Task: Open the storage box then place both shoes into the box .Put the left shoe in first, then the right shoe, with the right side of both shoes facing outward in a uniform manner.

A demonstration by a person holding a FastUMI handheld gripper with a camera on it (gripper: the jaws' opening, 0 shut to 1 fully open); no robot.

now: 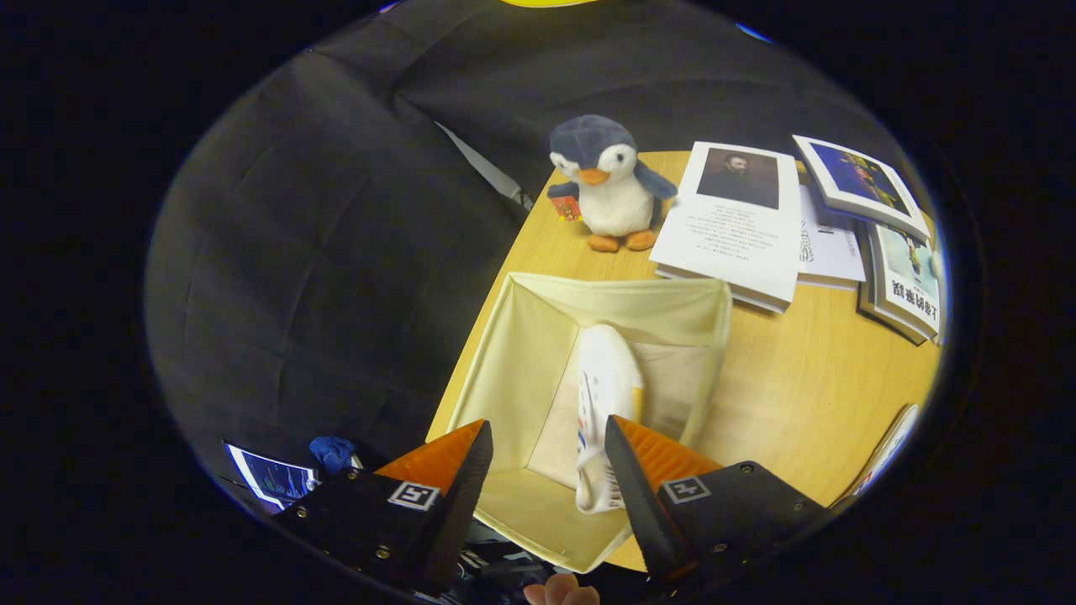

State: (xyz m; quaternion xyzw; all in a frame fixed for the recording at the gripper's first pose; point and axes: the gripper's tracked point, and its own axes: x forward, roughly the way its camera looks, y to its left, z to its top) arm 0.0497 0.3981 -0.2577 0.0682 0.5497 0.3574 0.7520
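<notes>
the gripper (546,445) is hanging spread wide over the open box (513,353), pinching nothing. a white shoe (607,378) is lying inside the box, touching the right finger. chinese lettering is showing on a book (912,290); too small to read.

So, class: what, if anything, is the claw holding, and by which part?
Nothing. The claw is open above the cream fabric storage box; the white shoe stands inside, beside one finger, ungripped.

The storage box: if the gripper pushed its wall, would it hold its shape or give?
The storage box looks like thin fabric, with soft, slightly bowed walls, so it would probably flex rather than resist. Holding one white shoe, it seems light and might slide on the smooth wooden table. The gripper is open above it.
</notes>
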